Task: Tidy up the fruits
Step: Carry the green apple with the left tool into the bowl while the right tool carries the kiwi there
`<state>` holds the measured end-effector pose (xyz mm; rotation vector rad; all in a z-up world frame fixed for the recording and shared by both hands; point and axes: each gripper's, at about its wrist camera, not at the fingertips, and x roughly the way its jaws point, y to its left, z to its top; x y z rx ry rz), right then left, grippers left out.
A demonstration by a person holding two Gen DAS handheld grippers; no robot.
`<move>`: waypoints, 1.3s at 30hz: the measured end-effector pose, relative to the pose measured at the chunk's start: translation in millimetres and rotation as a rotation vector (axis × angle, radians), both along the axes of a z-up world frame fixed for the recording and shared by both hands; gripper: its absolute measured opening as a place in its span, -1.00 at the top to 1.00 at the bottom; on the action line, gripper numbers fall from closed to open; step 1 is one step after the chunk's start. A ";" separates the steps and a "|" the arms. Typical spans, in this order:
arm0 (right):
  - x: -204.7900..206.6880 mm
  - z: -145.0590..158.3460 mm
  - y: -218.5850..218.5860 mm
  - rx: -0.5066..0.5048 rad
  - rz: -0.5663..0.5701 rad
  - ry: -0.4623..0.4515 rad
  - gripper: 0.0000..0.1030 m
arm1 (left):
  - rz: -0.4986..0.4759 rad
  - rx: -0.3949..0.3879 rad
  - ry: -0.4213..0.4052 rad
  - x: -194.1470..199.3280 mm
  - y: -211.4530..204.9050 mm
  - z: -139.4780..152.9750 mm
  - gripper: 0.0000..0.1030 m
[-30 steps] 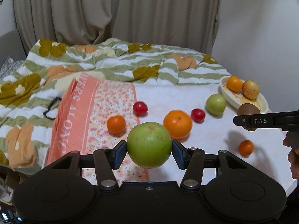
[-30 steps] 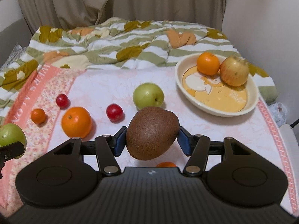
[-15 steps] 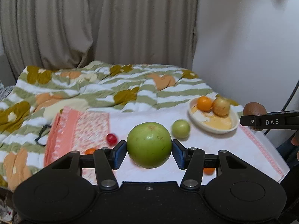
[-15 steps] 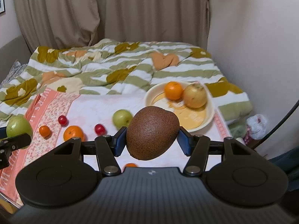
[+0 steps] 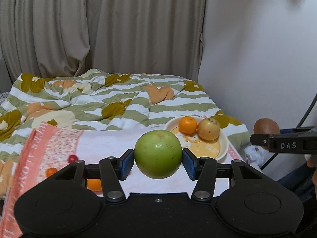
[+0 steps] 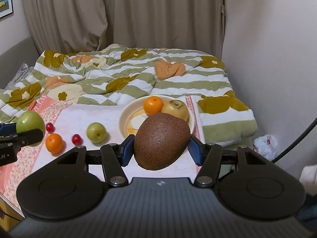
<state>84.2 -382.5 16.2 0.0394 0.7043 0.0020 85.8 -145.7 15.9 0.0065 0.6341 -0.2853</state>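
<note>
Left gripper [image 5: 158, 159]: clamped on large green apple [image 5: 158, 154], held above the cloth; right gripper [image 6: 161, 148]: clamped on brown kiwi [image 6: 161, 143], held in front of the bowl; pink cloth [image 6: 111, 115]: bears small green apple [image 6: 96, 132], loose orange [image 6: 53, 143], two red cherry-like fruits [image 6: 76, 139]; cream bowl [image 6: 126, 119], beyond: holds an orange [image 6: 153, 105] touching a yellowish apple [image 6: 175, 109]; striped floral blanket [image 6: 134, 73] behind; beige curtains [image 6: 138, 13] farthest.

Both wrist cams sit just behind their fingers [image 5: 126, 163], raised above the bed's [image 6: 138, 75] near end, facing the curtain [image 6: 158, 19]. They share the bowl [image 5: 223, 142] and striped quilt [image 5: 118, 103]. The left cam is probably lower.
</note>
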 end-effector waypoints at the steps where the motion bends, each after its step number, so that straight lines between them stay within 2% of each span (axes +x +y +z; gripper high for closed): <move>1: 3.6 -1.9 -6.6 -0.001 0.008 0.003 -0.41 | 0.006 0.001 0.001 1.6 -8.3 -0.9 -0.11; 8: 35.4 -15.4 -54.2 0.009 0.070 0.033 -0.41 | 0.049 -0.010 0.055 25.4 -56.4 -16.5 -0.11; 14: 65.1 -32.9 -76.0 0.019 0.106 0.065 -0.41 | 0.055 0.016 0.091 51.4 -87.0 -33.1 -0.11; 22: 94.0 -51.1 -84.9 0.034 0.103 0.094 -0.41 | -0.021 0.072 0.144 96.8 -119.7 -63.9 -0.11; 29: 110.9 -62.1 -94.8 0.040 0.054 0.119 -0.41 | -0.104 0.101 0.222 132.9 -140.0 -97.6 -0.11; 39: 126.3 -76.7 -96.7 0.068 0.009 0.152 -0.41 | -0.197 0.144 0.285 154.9 -157.7 -124.4 -0.11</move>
